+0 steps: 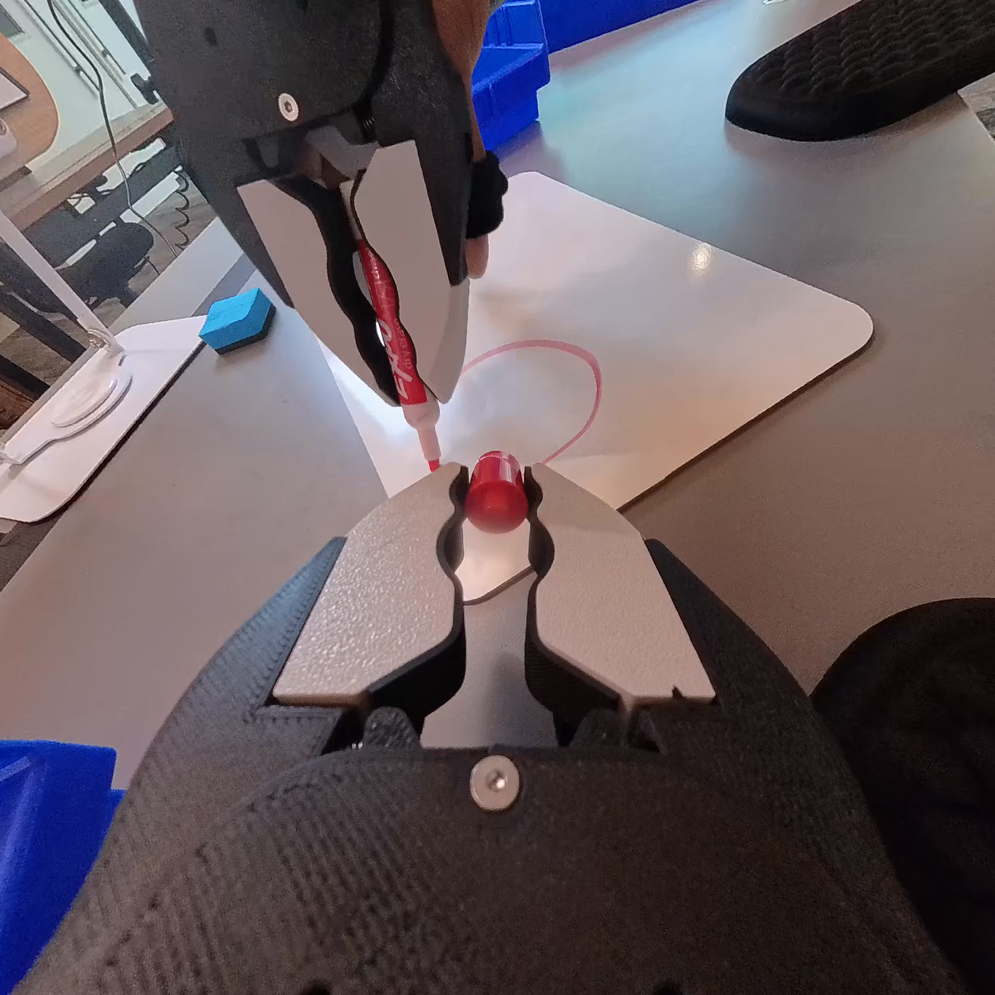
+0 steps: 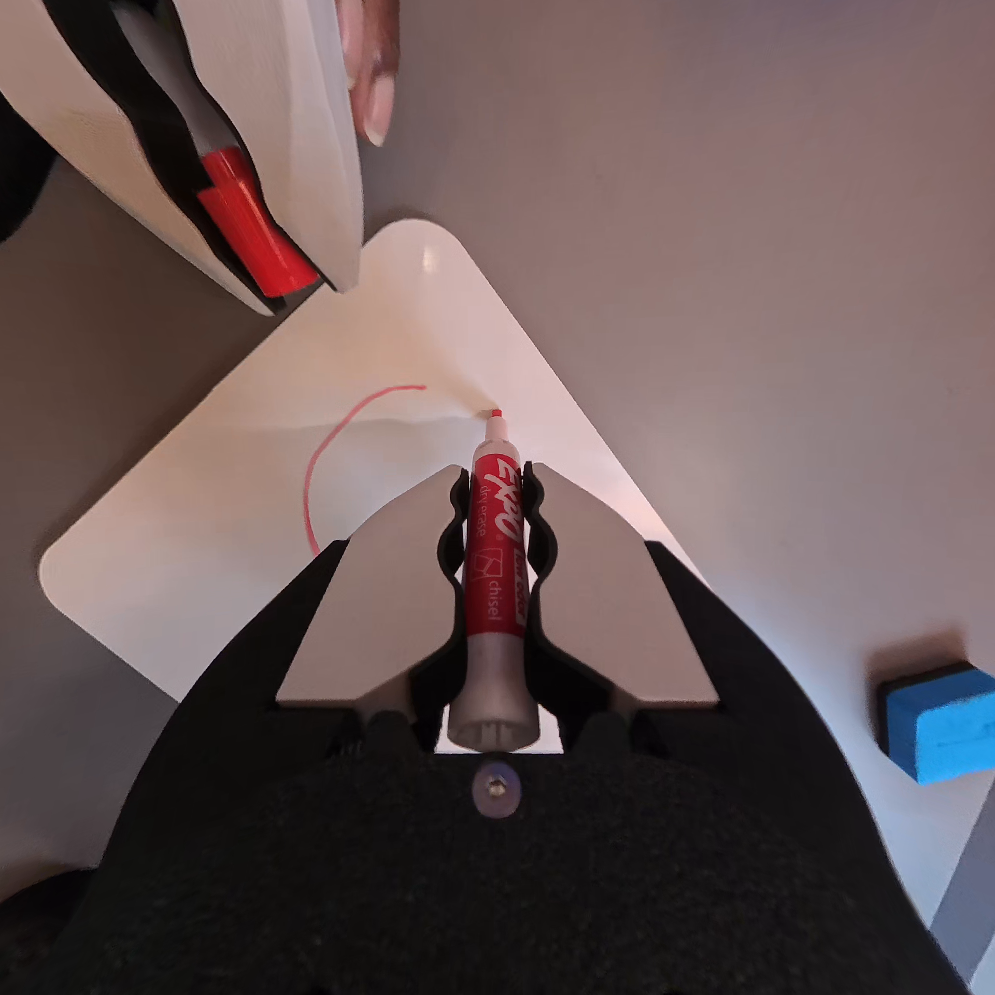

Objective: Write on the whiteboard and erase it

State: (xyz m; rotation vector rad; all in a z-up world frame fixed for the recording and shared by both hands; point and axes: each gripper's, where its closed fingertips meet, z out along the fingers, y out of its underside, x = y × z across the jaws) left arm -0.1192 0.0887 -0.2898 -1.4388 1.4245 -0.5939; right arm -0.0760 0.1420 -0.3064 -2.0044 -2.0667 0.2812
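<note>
Right gripper (image 2: pixel 495 471) clamping red marker (image 2: pixel 494 549), tip seemingly touching whiteboard (image 2: pixel 215 538), left gripper (image 1: pixel 494 474) pinching cap (image 1: pixel 494 498)

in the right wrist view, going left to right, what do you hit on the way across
red cap held in the left tool → curved red line on the whiteboard → red marker held in the right tool → blue eraser
</note>
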